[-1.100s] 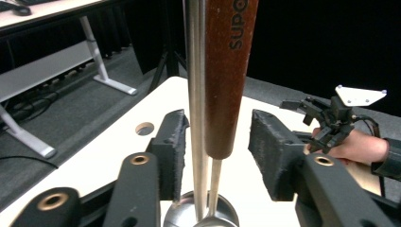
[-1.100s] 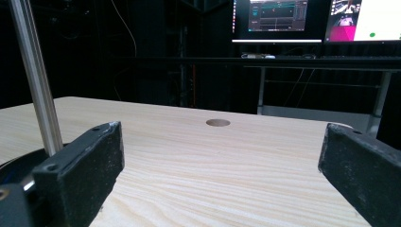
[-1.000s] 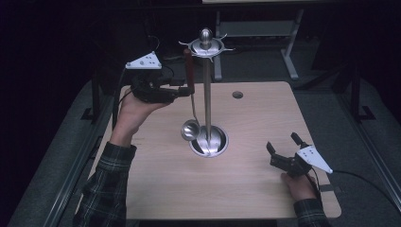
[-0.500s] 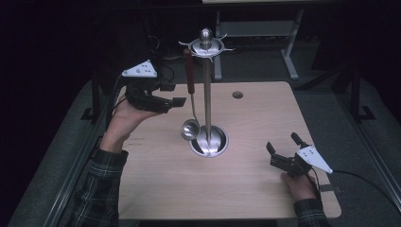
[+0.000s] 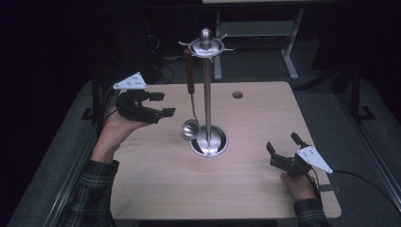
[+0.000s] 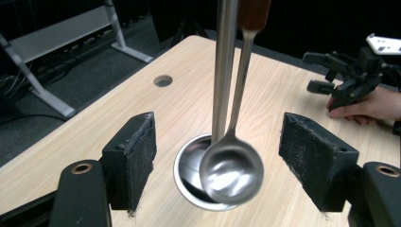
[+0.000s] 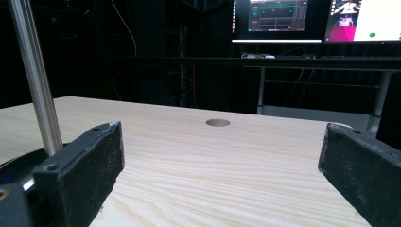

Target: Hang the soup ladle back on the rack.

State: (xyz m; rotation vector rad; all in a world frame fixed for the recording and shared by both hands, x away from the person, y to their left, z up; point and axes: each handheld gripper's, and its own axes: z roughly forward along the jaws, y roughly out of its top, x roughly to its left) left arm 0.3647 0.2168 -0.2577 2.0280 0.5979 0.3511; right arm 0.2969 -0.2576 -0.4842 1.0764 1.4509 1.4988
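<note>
- At the table's left edge, your left gripper [image 5: 158, 105] is raised off the pale wooden table [image 5: 165, 189], jaws apart and holding nothing, aimed rightward at the stand.
- Just right of it, the steel ladle with a dark red-brown handle [image 5: 190, 94] hangs from the tall polished steel hanging stand [image 5: 206, 94], long axis vertical, bowl [image 6: 231, 172] low beside the pole.
- From your left gripper view, that bowl sits between the open pads [image 6: 142, 156], farther ahead; this hand is much nearer.
- Far right, your right gripper [image 5: 282, 150] rests near the table, jaws apart, empty, well apart from the ladle.
</note>
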